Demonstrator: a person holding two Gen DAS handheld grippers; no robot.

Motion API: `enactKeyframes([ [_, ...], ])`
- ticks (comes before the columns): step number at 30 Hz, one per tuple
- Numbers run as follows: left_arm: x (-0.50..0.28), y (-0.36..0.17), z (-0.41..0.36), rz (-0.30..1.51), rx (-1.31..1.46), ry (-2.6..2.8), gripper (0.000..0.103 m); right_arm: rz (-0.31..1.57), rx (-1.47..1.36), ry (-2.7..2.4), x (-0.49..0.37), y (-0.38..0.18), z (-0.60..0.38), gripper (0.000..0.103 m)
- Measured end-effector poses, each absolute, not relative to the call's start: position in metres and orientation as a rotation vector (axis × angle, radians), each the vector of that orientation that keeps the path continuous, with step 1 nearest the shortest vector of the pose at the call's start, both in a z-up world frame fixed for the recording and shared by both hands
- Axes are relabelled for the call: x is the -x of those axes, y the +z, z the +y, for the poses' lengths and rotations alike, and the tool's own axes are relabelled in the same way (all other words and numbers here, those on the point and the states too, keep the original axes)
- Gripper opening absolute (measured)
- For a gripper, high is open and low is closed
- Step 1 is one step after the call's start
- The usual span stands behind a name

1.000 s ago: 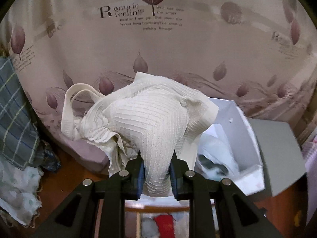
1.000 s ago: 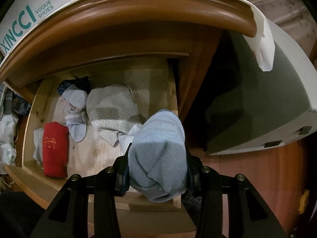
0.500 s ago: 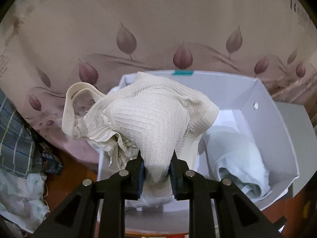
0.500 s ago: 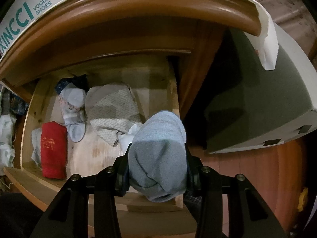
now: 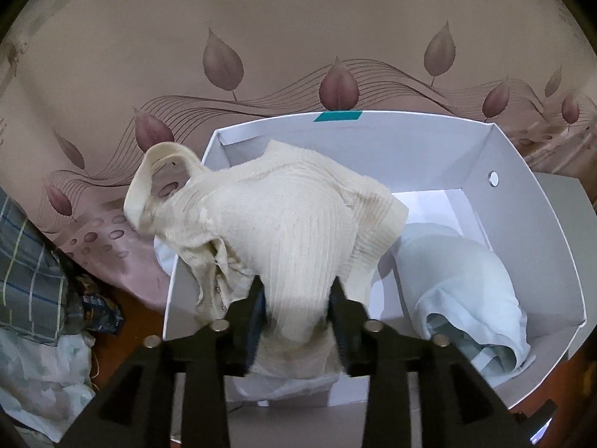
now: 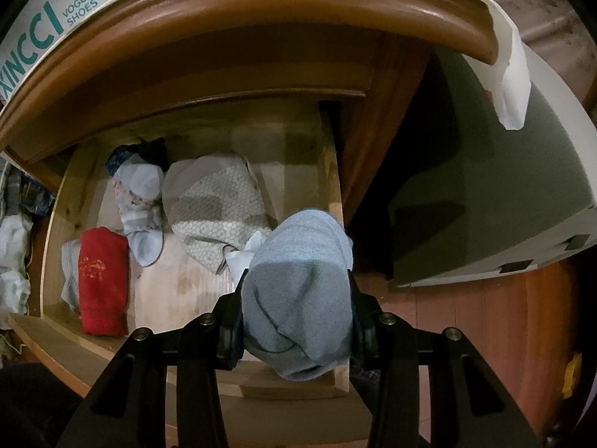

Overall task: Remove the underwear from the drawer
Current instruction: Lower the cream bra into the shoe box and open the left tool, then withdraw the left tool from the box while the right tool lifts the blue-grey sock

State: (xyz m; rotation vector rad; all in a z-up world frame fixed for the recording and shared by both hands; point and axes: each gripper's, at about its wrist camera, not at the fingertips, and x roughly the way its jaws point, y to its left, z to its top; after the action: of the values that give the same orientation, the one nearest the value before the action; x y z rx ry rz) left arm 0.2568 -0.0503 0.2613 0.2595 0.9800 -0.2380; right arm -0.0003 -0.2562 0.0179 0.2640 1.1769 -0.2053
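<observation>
My left tongs (image 5: 296, 308) are clamped narrow on a cream ribbed garment (image 5: 283, 224), pinched low so the bulk billows up and forward from the jaws. One strap loop (image 5: 164, 171) sticks out at ten o'clock. I hold it over the white box (image 5: 522, 224), which I judge is where the pieces go; a pale blue piece (image 5: 466, 280) already lies in it at three o'clock. The box sits against the leaf-print bedspread (image 5: 298, 56) at twelve. The cream piece hangs partly over the box's near-left wall, so it may need centring before I let go, or the strap could catch on the edge.

My right tongs (image 6: 296, 311) are closed on a grey-blue knit roll (image 6: 298, 291), gripped across its middle so it does not unroll. It sits above the drawer's (image 6: 291, 149) right front corner; I cannot tell whether it is clear of the rim. Further out in the drawer, a honeycomb-print piece (image 6: 212, 216) lies at eleven o'clock, a light blue bundle (image 6: 143, 201) beside it at ten, and a red folded piece (image 6: 102, 280) at nine. So the drawer is not emptied yet. Above it curves the wooden top edge (image 6: 261, 11).
</observation>
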Motion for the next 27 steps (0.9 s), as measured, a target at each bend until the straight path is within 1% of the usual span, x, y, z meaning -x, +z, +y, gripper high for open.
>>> enactKeyframes([
  [1, -0.256, 0.261, -0.051, 0.978, -0.265, -0.235, 0.039, 1.177, -0.265, -0.205, 0.0, 0.018, -0.256, 0.04],
  [3, -0.256, 0.261, -0.052, 0.972, -0.266, -0.228, 0.046, 1.177, -0.267, -0.204, 0.0, 0.018, -0.257, 0.04],
  [6, -0.252, 0.263, -0.053, 0.959, -0.262, -0.227, 0.052, 1.177, -0.264, -0.203, 0.0, 0.018, -0.256, 0.04],
  [10, -0.246, 0.27, -0.054, 0.923, -0.278, -0.219, 0.053, 1.176, -0.261, -0.203, 0.0, 0.018, -0.255, 0.04],
  [17, -0.229, 0.288, -0.035, 0.887, -0.215, -0.213, 0.053, 1.17, -0.249, -0.201, -0.001, 0.019, -0.253, 0.04],
  [25, -0.172, 0.286, 0.004, 0.844, -0.182, -0.185, 0.053, 1.148, -0.209, -0.203, 0.0, 0.024, -0.251, 0.04],
  [27, -0.149, 0.287, 0.016, 0.767, -0.156, -0.182, 0.055, 1.144, -0.207, -0.204, 0.0, 0.025, -0.25, 0.04],
])
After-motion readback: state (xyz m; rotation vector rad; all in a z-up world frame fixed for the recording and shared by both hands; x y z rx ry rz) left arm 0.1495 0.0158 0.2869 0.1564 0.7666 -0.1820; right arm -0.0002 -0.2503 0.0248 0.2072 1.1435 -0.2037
